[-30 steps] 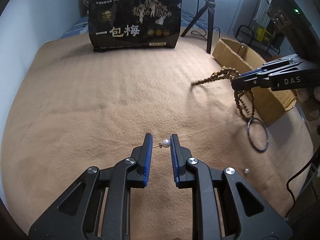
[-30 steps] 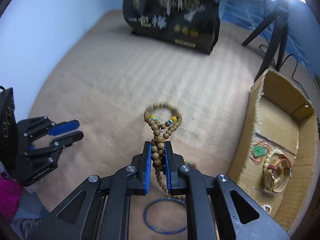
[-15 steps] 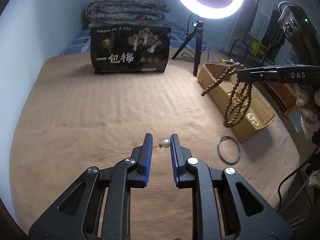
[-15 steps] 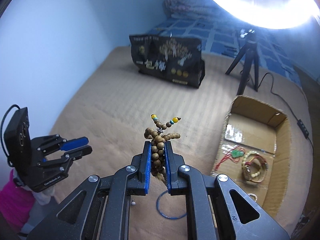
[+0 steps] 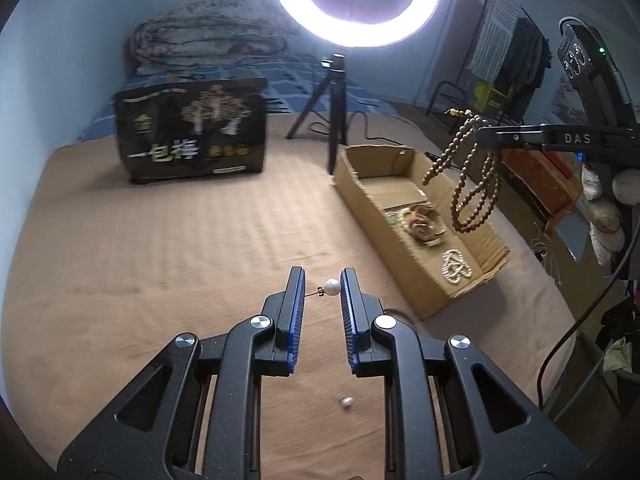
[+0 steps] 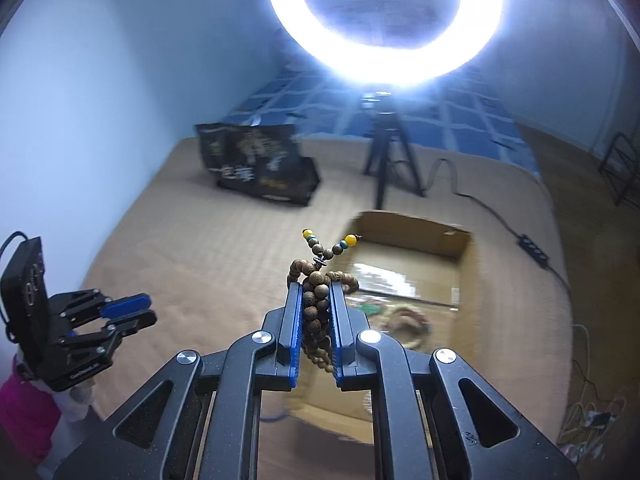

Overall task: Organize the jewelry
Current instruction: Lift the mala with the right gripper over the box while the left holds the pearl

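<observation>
My right gripper [image 6: 315, 294] is shut on a wooden bead necklace [image 6: 316, 300], whose loops hang above the cardboard box [image 5: 420, 276] in the left wrist view [image 5: 478, 184]. My left gripper [image 5: 322, 280] holds a pearl earring [image 5: 331, 286] by its post between its jaws, above the tan blanket. The left gripper also shows at the left of the right wrist view [image 6: 132, 312]. Another pearl [image 5: 346, 401] lies on the blanket under the left gripper. The box [image 6: 464, 264] holds several jewelry pieces, among them a white bead bracelet [image 5: 455, 267].
A black printed bag [image 5: 192, 140] stands at the back of the blanket. A ring light on a tripod [image 5: 334, 120] stands behind the box. A cable [image 6: 500, 220] runs across the blanket at the right. A folded quilt [image 5: 212, 40] lies far back.
My right gripper lifted the bead necklace off the blanket and carried it right, over the box. My left gripper rose with the earring. The blue ring left the left wrist view.
</observation>
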The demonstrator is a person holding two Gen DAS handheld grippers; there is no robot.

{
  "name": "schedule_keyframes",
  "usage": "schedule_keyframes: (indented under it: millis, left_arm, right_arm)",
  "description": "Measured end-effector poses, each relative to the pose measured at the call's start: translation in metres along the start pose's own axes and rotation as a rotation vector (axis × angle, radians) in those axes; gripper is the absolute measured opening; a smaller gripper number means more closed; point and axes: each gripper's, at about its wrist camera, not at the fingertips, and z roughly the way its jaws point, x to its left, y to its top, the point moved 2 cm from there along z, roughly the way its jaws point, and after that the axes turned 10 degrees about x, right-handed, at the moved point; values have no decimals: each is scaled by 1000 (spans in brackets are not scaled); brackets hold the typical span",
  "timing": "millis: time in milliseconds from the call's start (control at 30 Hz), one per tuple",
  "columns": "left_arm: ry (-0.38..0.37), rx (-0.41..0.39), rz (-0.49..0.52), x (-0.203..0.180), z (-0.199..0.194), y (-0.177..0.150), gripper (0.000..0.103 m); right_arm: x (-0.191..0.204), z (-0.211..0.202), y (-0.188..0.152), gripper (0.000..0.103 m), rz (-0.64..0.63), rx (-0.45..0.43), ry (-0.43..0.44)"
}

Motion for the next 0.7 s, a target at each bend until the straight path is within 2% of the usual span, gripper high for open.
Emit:
schedule_keyframes:
  millis: [367,700]
  left_arm:
    - [-60,26,36,-63,47,26,17]
    - [-55,62,87,-101,88,42,17]
  right_arm:
    - [-63,2,2,11,116,-43,-40]
    - [-92,30,13,11,164,-45,-64]
